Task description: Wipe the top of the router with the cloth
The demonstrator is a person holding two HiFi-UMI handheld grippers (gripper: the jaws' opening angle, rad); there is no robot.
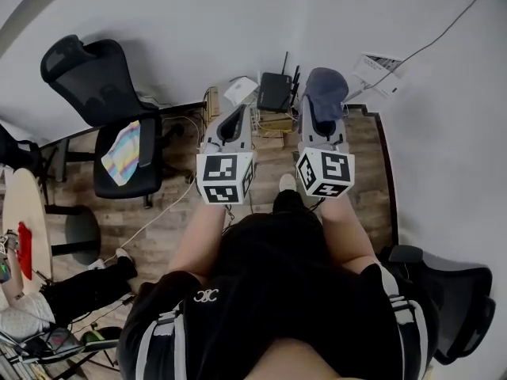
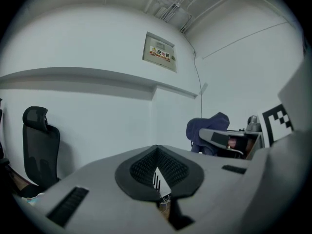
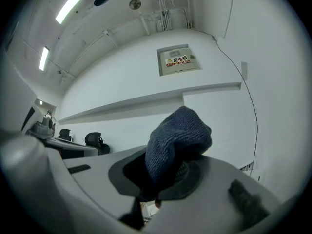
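Head view: right hand-held gripper (image 1: 320, 119) clamps cloth (image 1: 325, 89) near router (image 1: 275, 92).

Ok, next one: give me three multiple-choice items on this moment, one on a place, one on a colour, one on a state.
1. Where is the router?
A. on the chair seat
B. close to the wall
C. on the round table

2. What colour is the cloth?
A. red
B. white
C. dark blue

3. The right gripper is:
A. open and empty
B. shut on the cloth
C. lying on the floor

Answers: 1 B, the head view shows the router at the foot of the wall; 2 C, the knit is dark blue in every view; 3 B, the cloth bulges up from between its closed jaws.
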